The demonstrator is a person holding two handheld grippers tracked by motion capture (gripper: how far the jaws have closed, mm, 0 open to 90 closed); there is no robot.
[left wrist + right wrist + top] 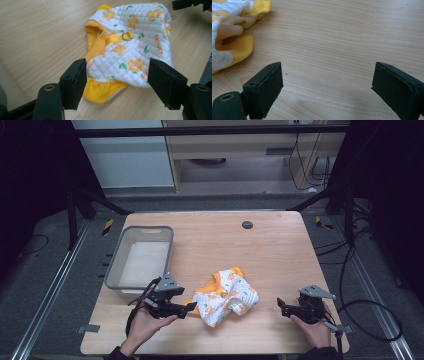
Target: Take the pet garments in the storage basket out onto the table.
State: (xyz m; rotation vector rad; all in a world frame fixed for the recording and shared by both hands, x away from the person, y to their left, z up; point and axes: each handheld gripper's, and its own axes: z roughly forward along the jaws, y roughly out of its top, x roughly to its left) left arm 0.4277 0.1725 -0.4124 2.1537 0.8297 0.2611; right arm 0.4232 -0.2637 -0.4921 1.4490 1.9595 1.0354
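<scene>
Clearly both tongs gape empty, left tongs (192, 306) beside the quilted garment (227, 296), right tongs (281, 304) apart; a shallow pinch might snag only its yellow trim.

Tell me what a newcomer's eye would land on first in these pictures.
The eye goes first to the small quilted garment, white with orange flowers and yellow trim, crumpled near the middle of the wooden table. The left gripper sits open right at its edge, the cloth framed between its jaws, while the right gripper waits open over bare wood to the right. An empty grey bin stands at the table's left edge.
</scene>
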